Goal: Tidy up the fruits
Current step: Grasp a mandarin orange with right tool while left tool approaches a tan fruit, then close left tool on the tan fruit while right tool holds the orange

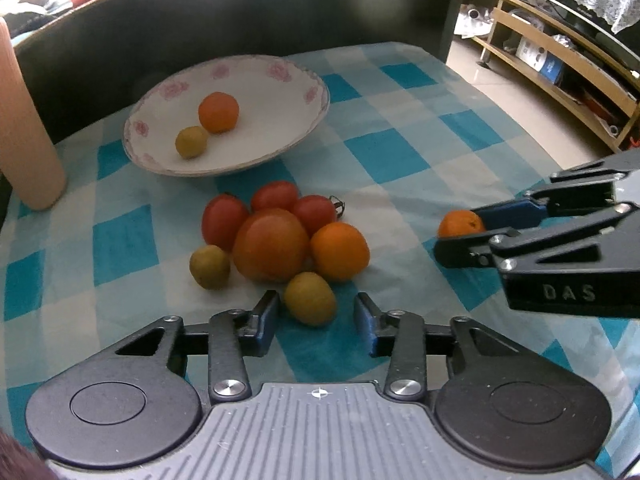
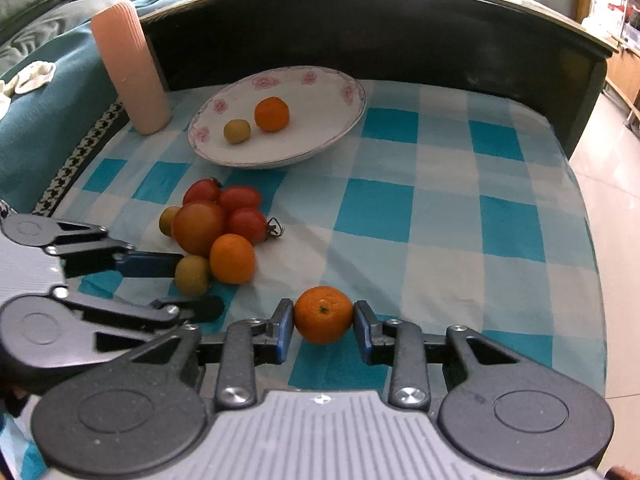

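A white flowered bowl (image 1: pixel 260 92) (image 2: pixel 316 92) at the back holds an orange (image 1: pixel 218 112) and a small yellow-green fruit (image 1: pixel 191 142). In front of it lies a pile: red tomatoes (image 1: pixel 224 220), a big orange-red tomato (image 1: pixel 270 244), an orange (image 1: pixel 339 251) and another yellow-green fruit (image 1: pixel 209 266). My left gripper (image 1: pixel 316 316) (image 2: pixel 200 285) is open around a third yellow-green fruit (image 1: pixel 310 298) (image 2: pixel 192 275), with gaps on both sides. To the right, my right gripper (image 2: pixel 324 320) (image 1: pixel 460 230) is shut on a small orange (image 2: pixel 323 314) (image 1: pixel 460 223) resting on the cloth.
A blue-and-white checked cloth (image 2: pixel 440 200) covers the table. A tall pink ribbed cylinder (image 1: pixel 28 120) (image 2: pixel 128 68) stands left of the bowl. A dark raised board (image 2: pixel 360 28) runs along the back. The table ends at the right, with floor and wooden shelves (image 1: pixel 560 60) beyond.
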`<action>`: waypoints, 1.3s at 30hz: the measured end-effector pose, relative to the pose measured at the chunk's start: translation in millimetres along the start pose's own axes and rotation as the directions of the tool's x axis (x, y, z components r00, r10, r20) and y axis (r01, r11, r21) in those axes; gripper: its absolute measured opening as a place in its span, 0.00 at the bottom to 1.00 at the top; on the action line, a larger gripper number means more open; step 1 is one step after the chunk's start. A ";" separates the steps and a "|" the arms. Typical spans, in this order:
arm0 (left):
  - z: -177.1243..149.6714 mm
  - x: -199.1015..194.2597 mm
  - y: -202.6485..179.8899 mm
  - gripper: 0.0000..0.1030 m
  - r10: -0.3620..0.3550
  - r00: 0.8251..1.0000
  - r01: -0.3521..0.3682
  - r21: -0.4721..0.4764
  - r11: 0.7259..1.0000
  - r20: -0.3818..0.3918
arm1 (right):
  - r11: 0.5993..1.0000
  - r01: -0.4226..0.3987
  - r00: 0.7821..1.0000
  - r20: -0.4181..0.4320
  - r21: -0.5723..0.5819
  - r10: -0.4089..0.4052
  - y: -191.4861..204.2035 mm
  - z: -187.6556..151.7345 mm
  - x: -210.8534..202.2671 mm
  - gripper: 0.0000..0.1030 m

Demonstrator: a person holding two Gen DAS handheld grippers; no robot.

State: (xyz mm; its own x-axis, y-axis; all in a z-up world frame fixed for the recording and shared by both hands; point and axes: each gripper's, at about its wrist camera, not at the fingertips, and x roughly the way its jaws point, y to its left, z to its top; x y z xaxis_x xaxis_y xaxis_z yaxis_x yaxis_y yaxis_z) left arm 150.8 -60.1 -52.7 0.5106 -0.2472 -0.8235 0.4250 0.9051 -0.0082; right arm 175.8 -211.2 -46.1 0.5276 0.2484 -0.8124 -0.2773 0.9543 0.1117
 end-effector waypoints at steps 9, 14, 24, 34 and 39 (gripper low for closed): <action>0.6 -0.6 -3.8 0.33 0.009 1.000 -0.009 0.019 1.000 -0.010 | 1.000 0.002 1.000 -0.006 -0.027 -0.003 6.4 -2.1 -2.5 0.46; -5.8 -7.8 -0.1 0.33 0.009 1.000 -0.009 0.026 1.000 -0.016 | 0.998 0.000 1.000 -0.018 -0.067 -0.001 15.3 -6.0 -2.3 0.46; -25.6 -20.4 5.0 0.35 -0.007 0.999 0.010 0.054 0.998 -0.042 | 0.989 -0.018 0.999 -0.044 -0.144 0.011 34.5 -17.8 3.0 0.46; -32.2 -20.8 6.1 0.60 0.006 1.000 -0.005 0.070 0.998 -0.019 | 0.983 -0.031 0.999 -0.026 -0.181 0.026 35.2 -22.8 4.2 0.51; -29.7 -18.2 4.4 0.60 -0.004 1.000 0.004 0.062 0.998 -0.006 | 0.984 -0.033 0.999 -0.023 -0.176 0.030 34.1 -22.8 3.7 0.58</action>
State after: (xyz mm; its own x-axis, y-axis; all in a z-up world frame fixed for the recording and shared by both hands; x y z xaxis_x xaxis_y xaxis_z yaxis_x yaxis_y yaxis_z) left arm 121.2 -41.4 -54.5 0.5048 -0.2485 -0.8267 0.4724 0.8810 0.0237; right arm 150.0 -181.5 -58.3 0.5003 0.2728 -0.8218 -0.4321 0.9011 0.0361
